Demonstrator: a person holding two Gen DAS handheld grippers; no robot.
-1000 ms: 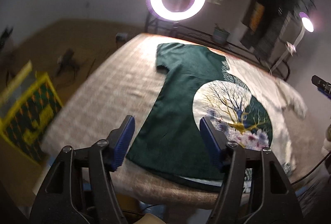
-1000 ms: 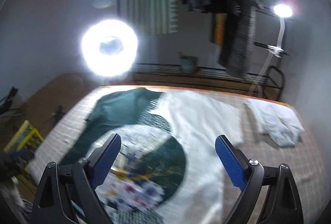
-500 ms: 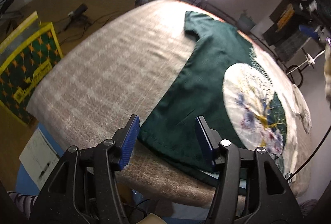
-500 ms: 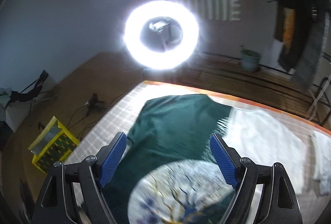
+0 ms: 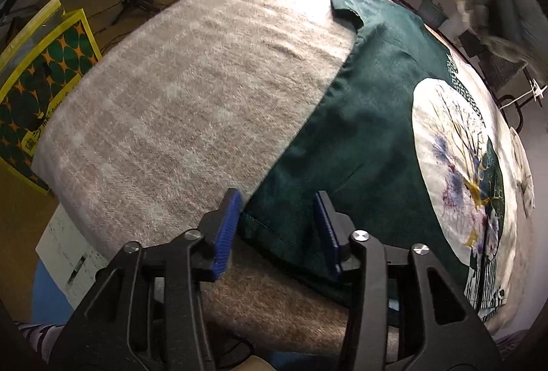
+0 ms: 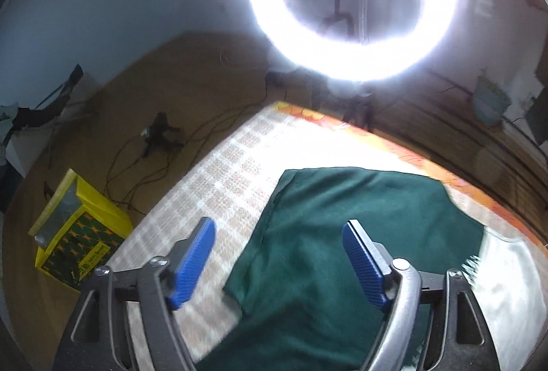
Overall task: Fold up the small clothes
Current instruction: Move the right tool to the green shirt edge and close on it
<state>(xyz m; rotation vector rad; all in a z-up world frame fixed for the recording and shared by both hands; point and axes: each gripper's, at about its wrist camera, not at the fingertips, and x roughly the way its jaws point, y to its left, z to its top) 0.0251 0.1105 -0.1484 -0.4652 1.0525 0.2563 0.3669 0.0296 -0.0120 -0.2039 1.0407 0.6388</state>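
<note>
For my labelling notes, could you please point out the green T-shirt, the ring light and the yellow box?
green T-shirt (image 5: 363, 117): left wrist view, plain front.
ring light (image 6: 260, 8): right wrist view, glowing rim.
yellow box (image 6: 92, 244): right wrist view, patterned side.

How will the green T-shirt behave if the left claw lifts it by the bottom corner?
The green T-shirt will probably hang limp: it is thin cloth, flat with soft creases. It looks light, so one corner should rise easily while the rest drags over the fuzzy blanket. The left claw, jaws just closing around the hem without pressing yet, may catch only one layer.
</note>
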